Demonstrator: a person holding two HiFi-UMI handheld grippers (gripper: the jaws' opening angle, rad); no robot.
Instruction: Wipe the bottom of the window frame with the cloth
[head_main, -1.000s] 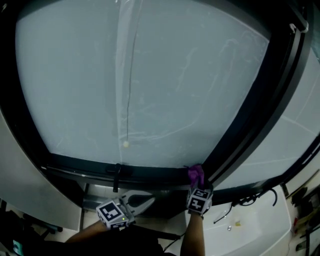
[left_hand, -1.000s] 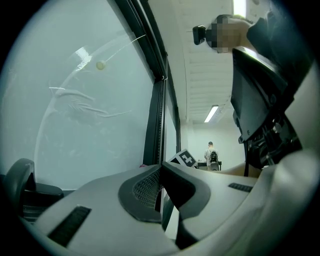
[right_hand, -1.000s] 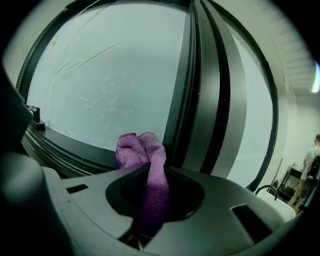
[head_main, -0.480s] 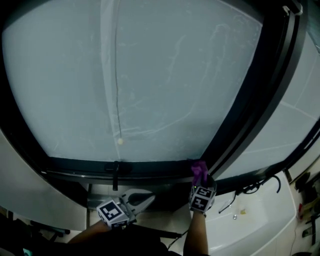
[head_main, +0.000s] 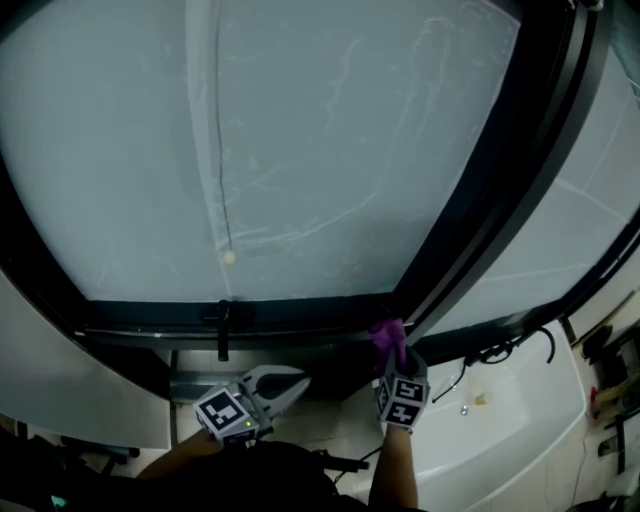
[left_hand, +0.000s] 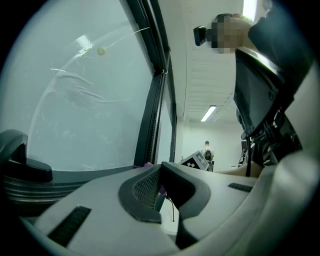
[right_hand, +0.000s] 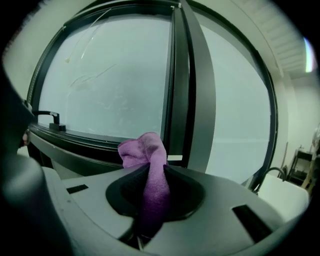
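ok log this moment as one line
right hand-held gripper: shut on purple cloth | cloth: at dark bottom window frame | left hand-held gripper: shut, empty, below frame

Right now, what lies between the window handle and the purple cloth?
Nothing; only bare bottom frame runs from the handle to the purple cloth, per the head view.

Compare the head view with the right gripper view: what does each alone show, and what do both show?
Head view only: the left gripper, low beneath the frame. Right gripper view only: the right gripper up close, its tongs shut on the cloth. Both: the purple cloth by the frame's bottom corner, the glass and the handle.
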